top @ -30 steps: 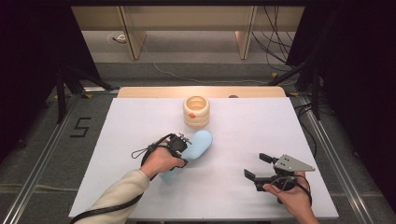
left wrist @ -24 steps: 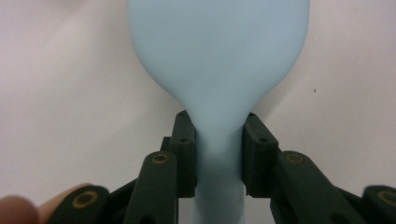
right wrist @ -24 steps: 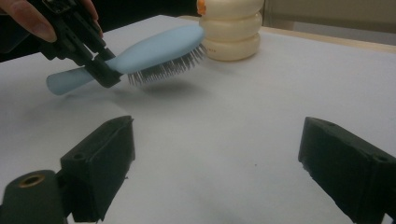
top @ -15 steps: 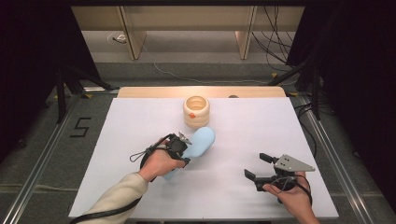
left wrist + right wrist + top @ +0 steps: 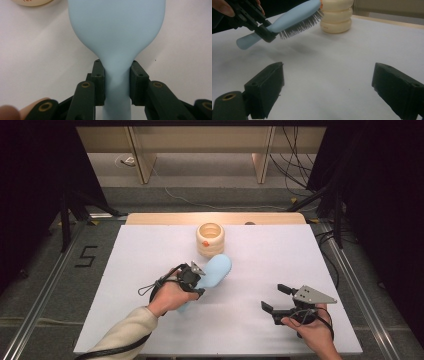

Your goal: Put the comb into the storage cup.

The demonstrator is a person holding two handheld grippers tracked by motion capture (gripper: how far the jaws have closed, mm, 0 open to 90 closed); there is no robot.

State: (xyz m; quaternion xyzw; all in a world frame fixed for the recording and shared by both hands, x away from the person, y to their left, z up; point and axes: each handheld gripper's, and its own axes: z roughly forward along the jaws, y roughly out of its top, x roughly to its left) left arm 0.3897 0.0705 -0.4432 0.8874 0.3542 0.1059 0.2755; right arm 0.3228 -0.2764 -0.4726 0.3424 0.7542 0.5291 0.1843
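My left gripper [image 5: 193, 276] is shut on the neck of a light blue hairbrush [image 5: 216, 271], held off the white table top with its bristles facing down. In the left gripper view both pads [image 5: 99, 83] press the narrow neck of the hairbrush [image 5: 116, 30]. The right gripper view shows the hairbrush [image 5: 294, 15] tilted, head raised toward a cream ribbed pot [image 5: 336, 15]. The brush head ends just short of that pot [image 5: 210, 239]. My right gripper [image 5: 278, 298] rests open near the front right, with nothing between its fingers [image 5: 265, 87].
A white sheet [image 5: 300, 255] covers the table, with a wooden strip [image 5: 165, 218] along its far edge. Dark floor, metal rails and cables lie around the table. The cream pot's rim [image 5: 32, 2] shows at the top left of the left gripper view.
My left gripper has carried the hairbrush a little farther from me and to the right, toward the cream pot. The right gripper has stayed still.
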